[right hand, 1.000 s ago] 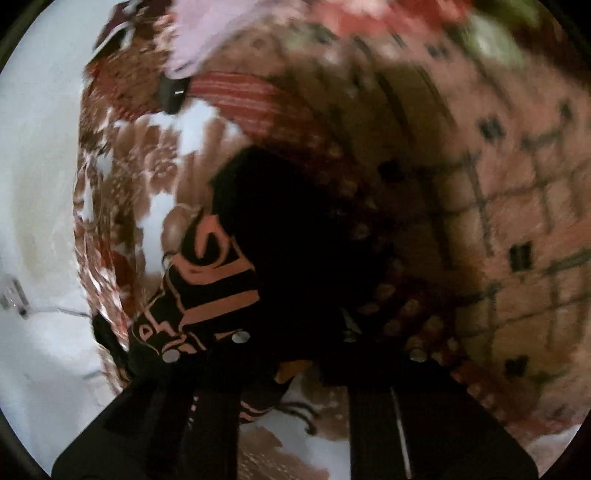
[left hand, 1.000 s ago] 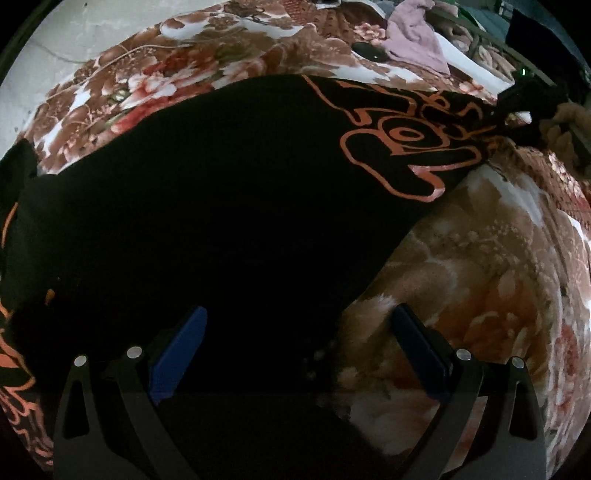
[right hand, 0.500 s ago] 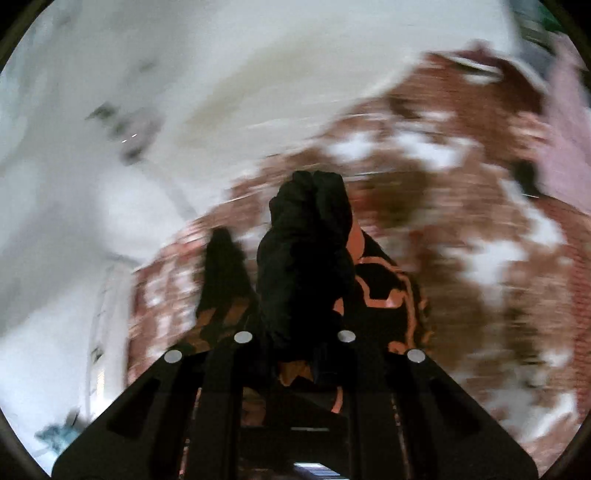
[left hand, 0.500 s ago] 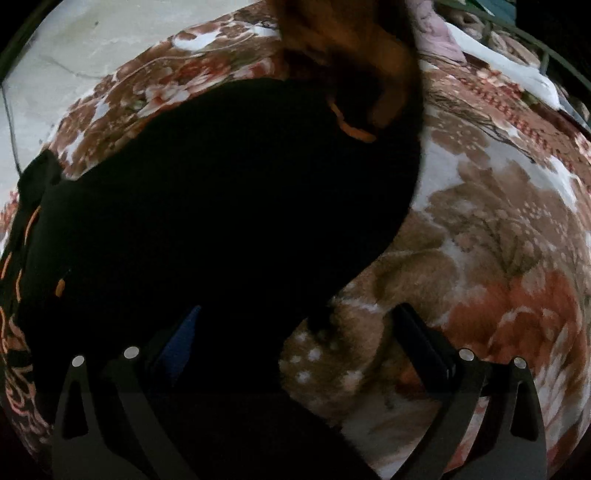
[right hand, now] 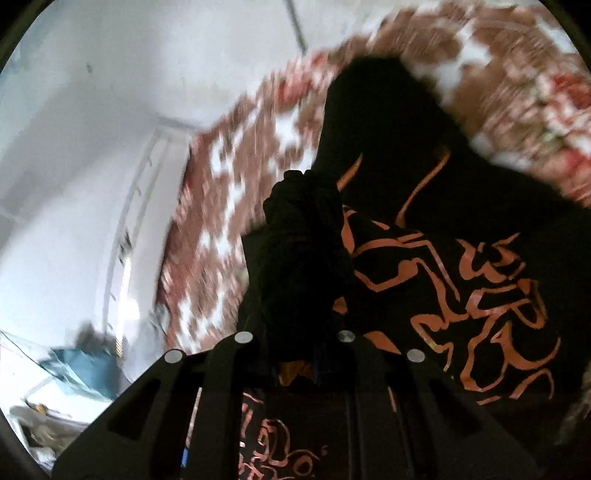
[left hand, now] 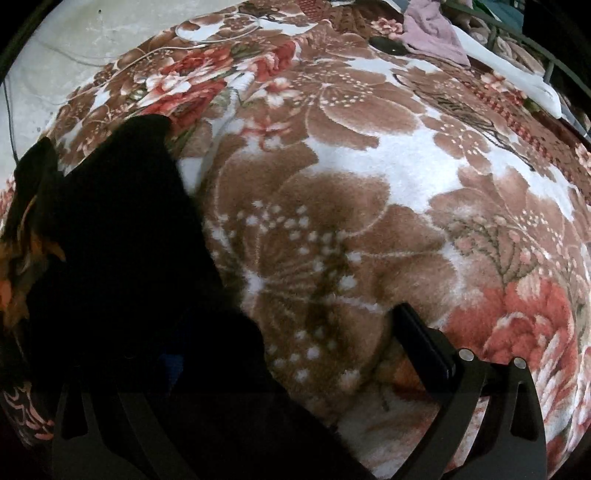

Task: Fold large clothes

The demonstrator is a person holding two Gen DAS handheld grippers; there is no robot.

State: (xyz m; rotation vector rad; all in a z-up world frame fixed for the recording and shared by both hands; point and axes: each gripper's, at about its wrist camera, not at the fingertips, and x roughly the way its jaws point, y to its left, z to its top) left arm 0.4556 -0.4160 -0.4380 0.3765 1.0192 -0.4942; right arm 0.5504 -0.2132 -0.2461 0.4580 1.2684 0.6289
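1. Left tool (left hand: 291, 373): fingers spread wide. The right finger (left hand: 424, 343) is plainly seen over the blanket; the left finger is lost in dark cloth, which lies between them at the left side. Nothing pinched.
2. Right tool (right hand: 295, 339): fingers pressed close on a bunched fold of the black shirt (right hand: 461, 229), which rises as a dark wad straight ahead of the tips.
3. The shirt, in the left wrist view (left hand: 118, 258): it fills the left and lower left of the frame, lying on the floral blanket (left hand: 369, 184). Its right edge runs diagonally from an upper corner down toward the tool. A little orange print shows at the far left edge.
4. In the right wrist view, the orange line print (right hand: 480, 295) spreads over the cloth to the right of the pinched wad; more print shows below, between the tool's arms.
5. The blanket is brown, white and red with large flowers, and covers the bed; in the right view it is blurred.
6. Far end of the bed, left view: a mauve cloth (left hand: 432, 33), a small dark oval thing (left hand: 386, 44) just beside it, and a white cloth (left hand: 517, 74) at the right edge.
7. A thin white cord (left hand: 221, 33) loops on the blanket near the top.
8. A pale wall (right hand: 92, 129) fills the left of the right view.
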